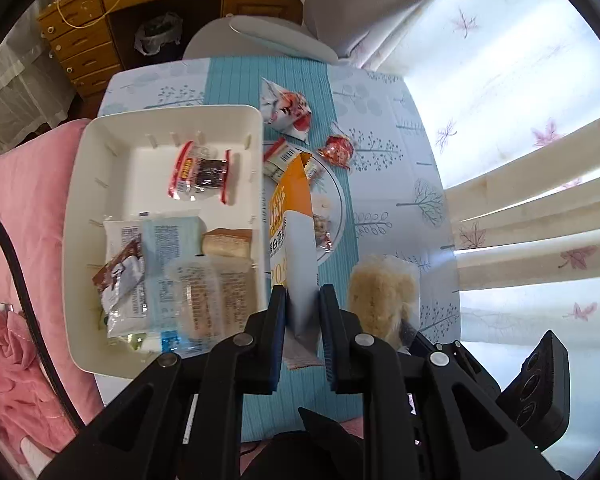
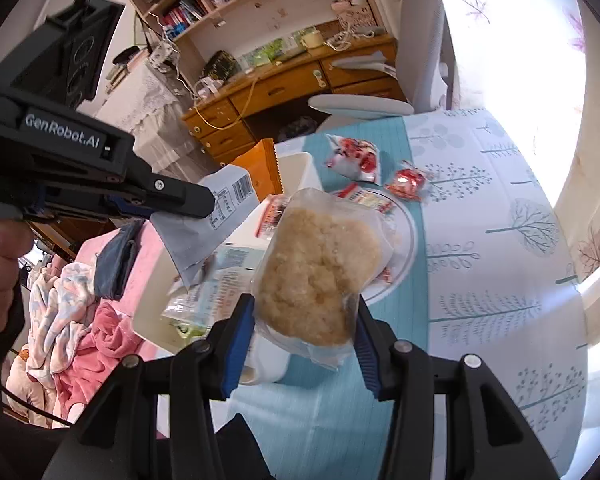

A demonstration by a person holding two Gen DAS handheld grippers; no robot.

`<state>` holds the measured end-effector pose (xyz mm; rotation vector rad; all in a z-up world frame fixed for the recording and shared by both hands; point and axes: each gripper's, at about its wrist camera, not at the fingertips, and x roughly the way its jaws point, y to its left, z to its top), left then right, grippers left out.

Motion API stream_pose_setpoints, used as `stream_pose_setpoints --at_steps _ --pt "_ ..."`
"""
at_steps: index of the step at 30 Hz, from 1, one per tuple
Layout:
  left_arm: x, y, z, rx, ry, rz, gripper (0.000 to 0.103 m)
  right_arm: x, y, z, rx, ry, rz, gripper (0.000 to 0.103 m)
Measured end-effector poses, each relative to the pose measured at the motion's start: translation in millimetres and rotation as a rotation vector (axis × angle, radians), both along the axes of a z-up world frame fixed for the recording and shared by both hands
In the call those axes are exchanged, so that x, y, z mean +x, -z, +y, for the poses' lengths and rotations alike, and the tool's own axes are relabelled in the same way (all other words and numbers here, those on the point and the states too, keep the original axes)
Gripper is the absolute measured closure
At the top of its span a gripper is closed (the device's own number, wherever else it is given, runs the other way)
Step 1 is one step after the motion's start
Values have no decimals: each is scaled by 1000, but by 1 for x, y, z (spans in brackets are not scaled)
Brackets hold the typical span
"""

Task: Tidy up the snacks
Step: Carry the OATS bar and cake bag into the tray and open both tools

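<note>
Snack sorting at a bedroom surface [image 1: 384,208] covered in a blue tree-print cloth: the left hand-held gripper [image 1: 303,312] is clamped on the lower end of an orange and silver pouch [image 1: 294,220], while the right hand-held gripper [image 2: 305,330] is clamped on a clear packet of pale crumbly cake [image 2: 320,268]. Both packs are held in the air just above the plate [image 1: 338,200], right beside the white bin [image 1: 100,152]. The pouch runs straight out from the left fingers, long axis in line with them, its serrated orange top pointing away from the holder toward the far edge of the surface; the bin's near wall lies directly to its left, so the left hand appears the nearer one for the next drop. The cake packet also stands lengthwise out of the right fingers, top end away, one step farther from the bin. Inside the bin lie a red-edged dark snack [image 1: 202,176], a blue and white pack [image 1: 172,240] and other wrapped pieces. A red and white bag [image 1: 286,108] and a small red wrapped sweet [image 1: 338,150] remain on the surface beyond the plate.
</note>
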<state>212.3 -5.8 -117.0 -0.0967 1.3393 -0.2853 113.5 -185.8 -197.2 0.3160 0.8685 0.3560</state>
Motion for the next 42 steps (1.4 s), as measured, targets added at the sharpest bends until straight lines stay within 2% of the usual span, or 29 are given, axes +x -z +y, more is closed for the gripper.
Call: stream_pose_setpoints --at_steps 6,13,22,30,32,33,36,38,40,42 --pt "-16 -1 40 -35 -17 -52 89 -8 -2 27 18 -1 -19 55" --pt "-30 8 87 -29 -47 -104 89 -10 -2 60 33 -31 -40 55" --pt "-32 36 143 -2 -130 -74 89 -3 1 96 16 -70 -22 55" --pt "-32 47 166 -21 -178 -74 88 3 6 113 -4 -103 0 53" --pt "-32 48 170 -40 -204 -78 83 7 10 114 -14 -106 25 47" --pt "-32 48 171 -44 -219 -77 75 9 12 114 -15 -107 42 42" --pt "-33 50 170 -25 -237 -68 71 9 14 108 13 -108 54 41" --pt "-35 52 167 -26 -249 -58 61 9 14 104 14 -105 59 39" --pt "-37 52 162 -19 -261 -57 45 9 16 99 17 -105 70 37" --pt "-39 51 156 -11 -267 -60 42 9 16 94 15 -106 81 37"
